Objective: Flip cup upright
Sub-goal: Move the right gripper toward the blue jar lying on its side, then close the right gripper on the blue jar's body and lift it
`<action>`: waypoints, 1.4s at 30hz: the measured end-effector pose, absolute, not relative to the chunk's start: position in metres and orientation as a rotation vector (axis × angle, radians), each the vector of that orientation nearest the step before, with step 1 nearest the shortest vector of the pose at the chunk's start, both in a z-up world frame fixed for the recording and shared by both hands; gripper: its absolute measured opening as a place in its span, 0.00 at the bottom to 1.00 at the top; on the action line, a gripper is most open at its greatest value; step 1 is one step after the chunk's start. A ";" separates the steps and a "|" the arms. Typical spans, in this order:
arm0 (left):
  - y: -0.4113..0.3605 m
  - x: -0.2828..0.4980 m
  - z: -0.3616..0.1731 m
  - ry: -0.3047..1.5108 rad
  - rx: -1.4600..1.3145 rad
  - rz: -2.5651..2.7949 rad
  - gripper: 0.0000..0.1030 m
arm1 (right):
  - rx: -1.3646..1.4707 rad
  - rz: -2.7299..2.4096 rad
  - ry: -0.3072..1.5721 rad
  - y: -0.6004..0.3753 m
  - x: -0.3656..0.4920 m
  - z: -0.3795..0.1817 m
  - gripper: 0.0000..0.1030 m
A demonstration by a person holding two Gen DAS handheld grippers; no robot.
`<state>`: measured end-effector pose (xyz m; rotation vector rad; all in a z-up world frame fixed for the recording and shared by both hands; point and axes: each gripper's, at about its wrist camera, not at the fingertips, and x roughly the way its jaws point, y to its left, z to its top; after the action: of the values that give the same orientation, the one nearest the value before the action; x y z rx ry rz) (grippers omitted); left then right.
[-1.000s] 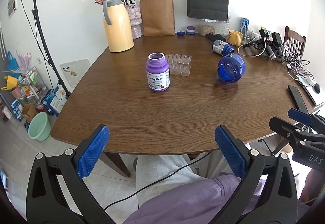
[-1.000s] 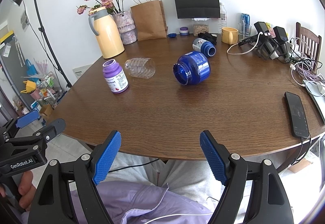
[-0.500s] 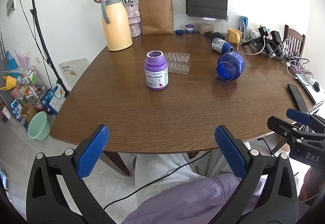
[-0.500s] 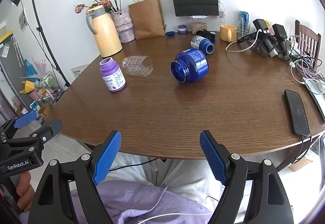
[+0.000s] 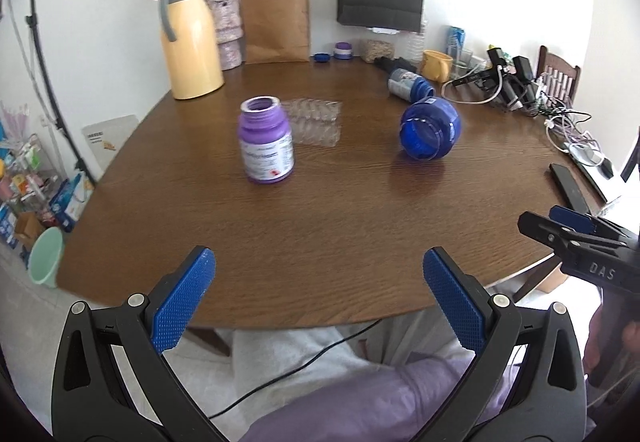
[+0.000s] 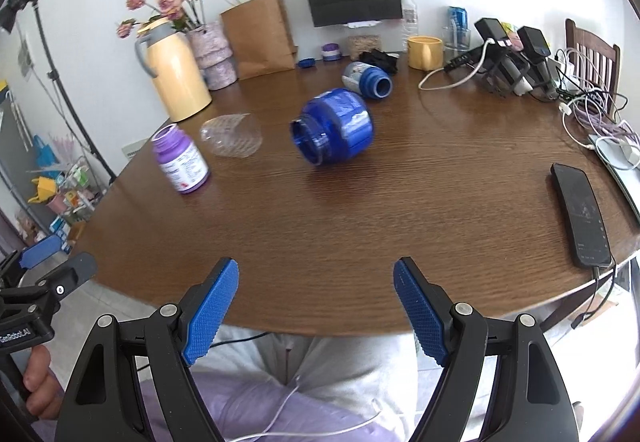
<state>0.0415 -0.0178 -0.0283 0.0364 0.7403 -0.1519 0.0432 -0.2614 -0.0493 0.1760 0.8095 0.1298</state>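
Note:
A clear ribbed plastic cup (image 6: pixel 233 135) lies on its side on the brown table (image 6: pixel 360 226), behind the upright purple bottle (image 6: pixel 182 164); it also shows in the left wrist view (image 5: pixel 316 120). A big blue jar (image 6: pixel 334 131) lies on its side mid-table, mouth toward me, also in the left wrist view (image 5: pixel 430 128). A smaller blue bottle (image 6: pixel 366 79) lies behind it. My left gripper (image 5: pixel 318 296) is open and empty at the table's near edge. My right gripper (image 6: pixel 316 302) is open and empty, short of the blue jar.
A yellow thermos (image 6: pixel 174 75), flower vase (image 6: pixel 214 55), brown paper bag (image 6: pixel 260 35) and yellow mug (image 6: pixel 425 51) stand at the back. Chargers and cables (image 6: pixel 516 61) crowd the right side. A black phone (image 6: pixel 582 215) lies near the right edge.
Both grippers have moved forward toward the table, so the bottles and cup look closer. Nothing on the table has moved. Both stay open.

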 end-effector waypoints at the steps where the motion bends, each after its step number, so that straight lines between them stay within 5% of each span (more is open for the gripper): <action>1: -0.022 0.049 -0.032 0.753 0.039 -0.163 1.00 | 0.164 0.118 0.805 -0.266 0.048 -0.051 0.81; 9: -0.067 0.088 -0.055 0.775 0.050 -0.329 1.00 | -0.057 0.081 0.875 -0.288 0.108 -0.070 0.81; 26: -0.100 0.173 -0.077 0.843 -0.023 -0.412 1.00 | 0.027 0.353 0.814 -0.268 0.234 -0.054 0.81; 42: -0.102 0.216 -0.099 0.901 -0.151 -0.456 1.00 | 0.700 0.509 0.931 -0.318 0.274 -0.107 0.73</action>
<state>0.2164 -0.1024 -0.0993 -0.1506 0.9010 -0.4558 0.2739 -0.3180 -0.1069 0.7004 0.9314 0.5093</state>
